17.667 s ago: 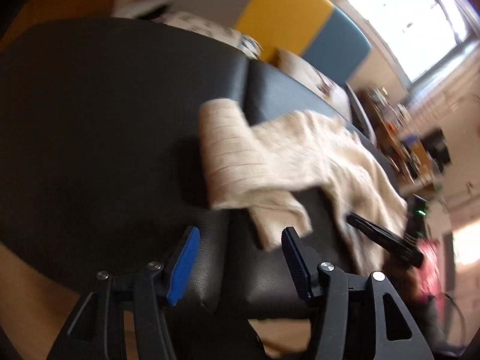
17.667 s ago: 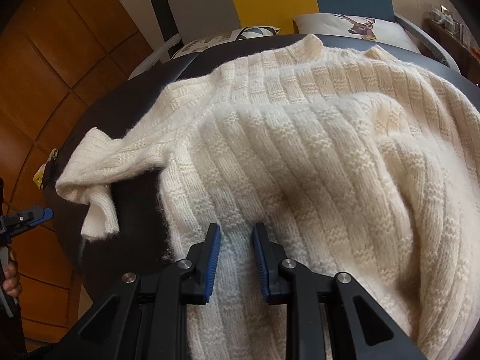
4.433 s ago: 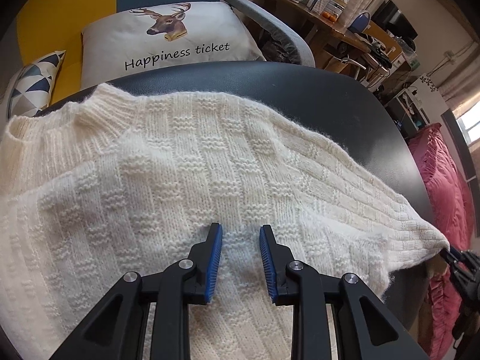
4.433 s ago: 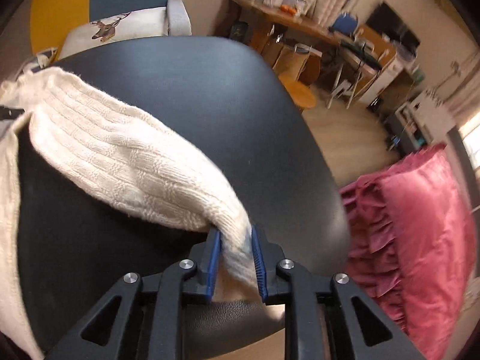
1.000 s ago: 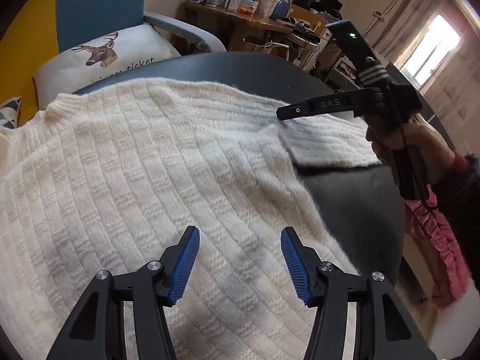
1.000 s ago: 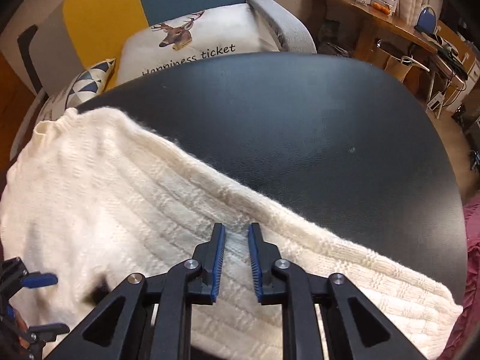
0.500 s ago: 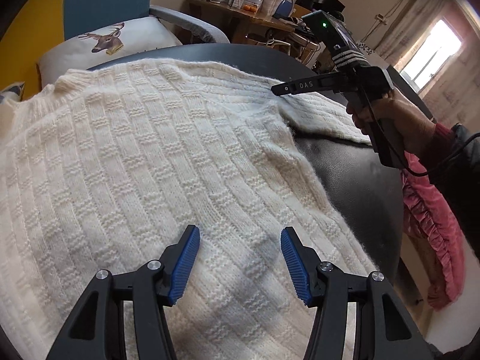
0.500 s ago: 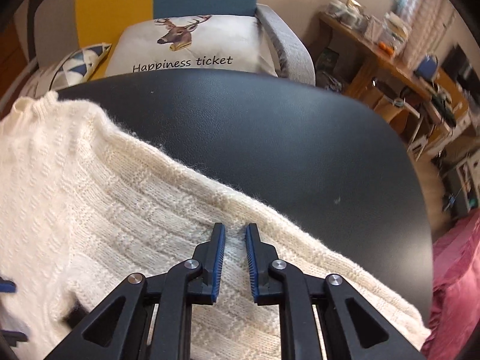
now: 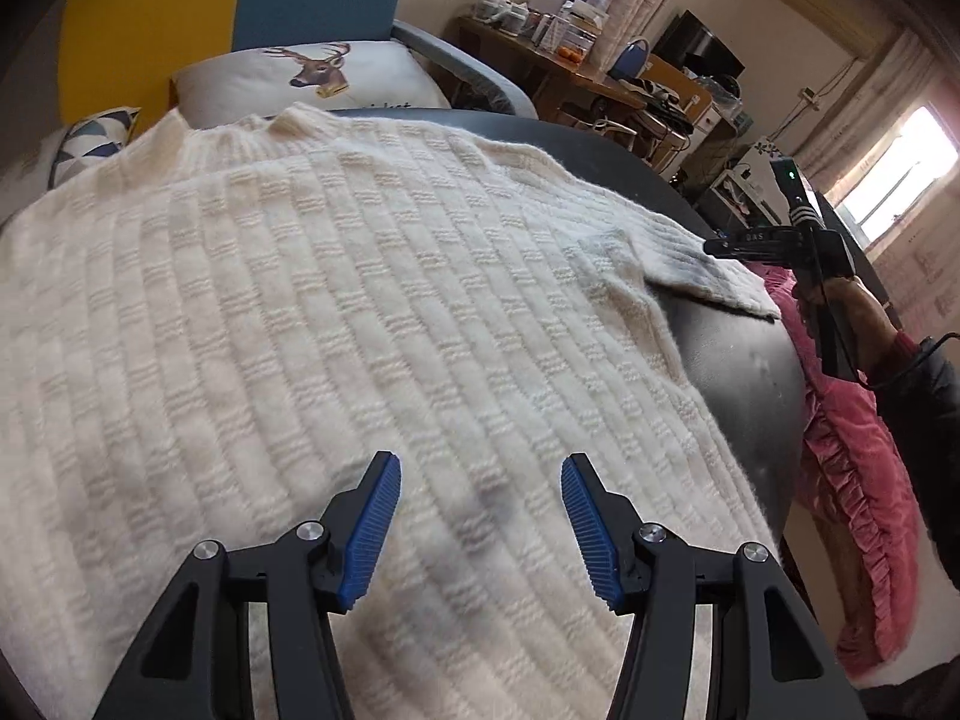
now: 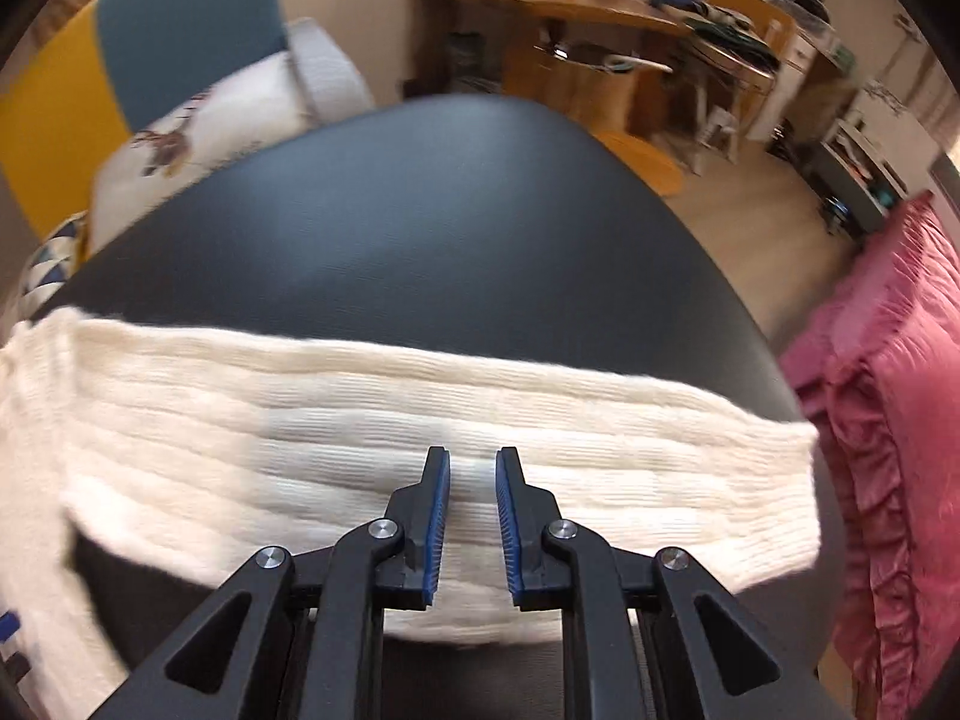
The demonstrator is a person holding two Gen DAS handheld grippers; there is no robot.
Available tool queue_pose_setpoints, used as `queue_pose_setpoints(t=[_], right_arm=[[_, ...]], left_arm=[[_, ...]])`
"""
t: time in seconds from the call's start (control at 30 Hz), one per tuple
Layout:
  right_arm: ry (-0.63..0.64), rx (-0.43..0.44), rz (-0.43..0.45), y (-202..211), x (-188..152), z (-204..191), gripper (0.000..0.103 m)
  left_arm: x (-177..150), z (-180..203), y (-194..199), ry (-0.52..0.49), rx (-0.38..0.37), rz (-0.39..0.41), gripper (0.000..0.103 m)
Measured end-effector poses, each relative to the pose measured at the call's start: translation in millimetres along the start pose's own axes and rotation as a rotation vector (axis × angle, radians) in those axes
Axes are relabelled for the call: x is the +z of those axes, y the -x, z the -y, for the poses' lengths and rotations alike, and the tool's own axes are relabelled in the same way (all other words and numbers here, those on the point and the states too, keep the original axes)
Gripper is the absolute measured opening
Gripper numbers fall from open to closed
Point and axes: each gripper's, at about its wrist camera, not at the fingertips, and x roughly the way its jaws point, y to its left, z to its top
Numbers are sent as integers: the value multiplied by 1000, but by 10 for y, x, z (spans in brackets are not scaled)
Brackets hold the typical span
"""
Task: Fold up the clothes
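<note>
The right tool (image 10: 472, 516) has been drawn back, slightly parted, over the blurred sleeve (image 10: 540, 432); the left tool (image 9: 480, 507) is held wide apart, empty, above the sweater (image 9: 312, 312), cut off below.

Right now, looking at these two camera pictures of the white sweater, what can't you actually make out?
- Sweater hem and its other sleeve: cut off by the left wrist view's edges.
- Words on the deer pillow: the sweater's collar hides them in the left view; blurred in the right.
- Whether the right gripper touches the sleeve: motion blur.
- Items on the desk: too small and blurred.
</note>
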Motion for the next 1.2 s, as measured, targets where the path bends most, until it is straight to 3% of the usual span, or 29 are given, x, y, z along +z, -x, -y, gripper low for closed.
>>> queue_pose_setpoints(t=[0.23,0.3,0.37,0.47,0.57,0.63,0.73,0.83,0.97,1.1,1.2], right_arm=[[38,-71,38,21,87,-117,15],[58,-62,121,221,104,-257,15],[108,57,186,485,93,-555,15],[247,274,222,794,39,-1248,15],[434,440,194,936,-96,-2142,16],[540,497,145,933,-241,-2698,16],[669,467,92,809,-557,-3365,16],[702,412,23,557,-734,-3684,16],[652,414,17,529,-745,-3754,19],[625,408,9,550,-774,-3821,19],[624,389,21,585,-856,-3927,19]], left_arm=[[-333,-255,198,70,19,5,57],[-244,-351,342,95,11,37,57],[-117,-488,517,121,19,87,57],[150,-918,850,181,111,205,57],[371,-1442,1046,249,217,278,57],[503,-1771,1090,289,279,293,57],[630,-2127,967,316,350,255,57],[643,-2349,754,310,422,189,57],[530,-2488,571,276,491,125,55],[392,-2601,662,284,459,142,57],[380,-2597,710,255,482,135,57]])
